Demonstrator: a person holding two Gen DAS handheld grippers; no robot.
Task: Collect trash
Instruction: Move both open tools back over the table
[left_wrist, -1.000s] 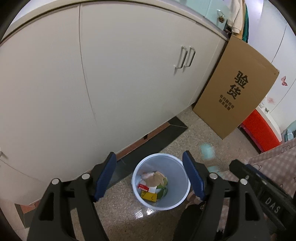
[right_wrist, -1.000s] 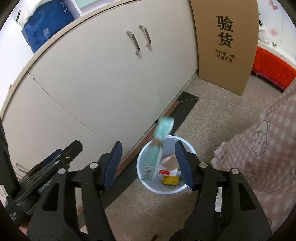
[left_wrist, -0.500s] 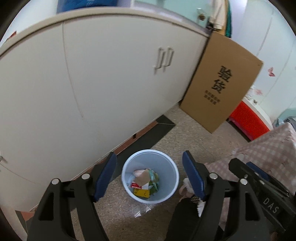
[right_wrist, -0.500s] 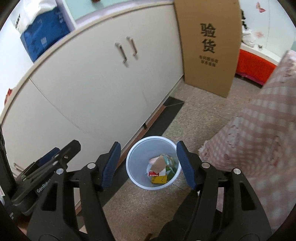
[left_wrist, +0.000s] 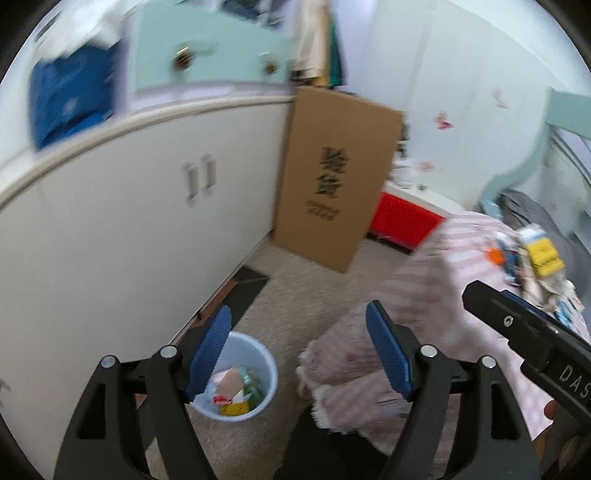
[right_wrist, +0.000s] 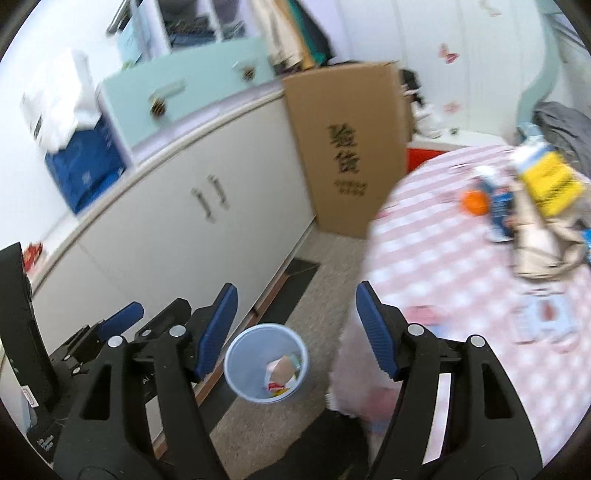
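A pale blue trash bin (left_wrist: 267, 373) stands on the floor by the white cabinets and holds several pieces of trash; it also shows in the right wrist view (right_wrist: 243, 369). My left gripper (left_wrist: 297, 354) is open and empty above it. My right gripper (right_wrist: 295, 332) is open and empty, higher up. A table with a pink checked cloth (right_wrist: 443, 266) carries more litter: a yellow packet (right_wrist: 550, 181), an orange ball (right_wrist: 474, 201), a blue item (right_wrist: 500, 210) and crumpled paper (right_wrist: 535, 247). The views are blurred.
White cabinets (left_wrist: 129, 229) run along the left. A tall cardboard box (left_wrist: 332, 177) leans at their end, with a red bin (left_wrist: 402, 221) behind it. A black floor vent (right_wrist: 299, 273) lies by the cabinet base. The other gripper's body (left_wrist: 524, 332) shows at the right.
A teal packet fell into the bin a second ago. Both grippers have since lifted and swung right, away from the bin; the table and its litter have come into view.
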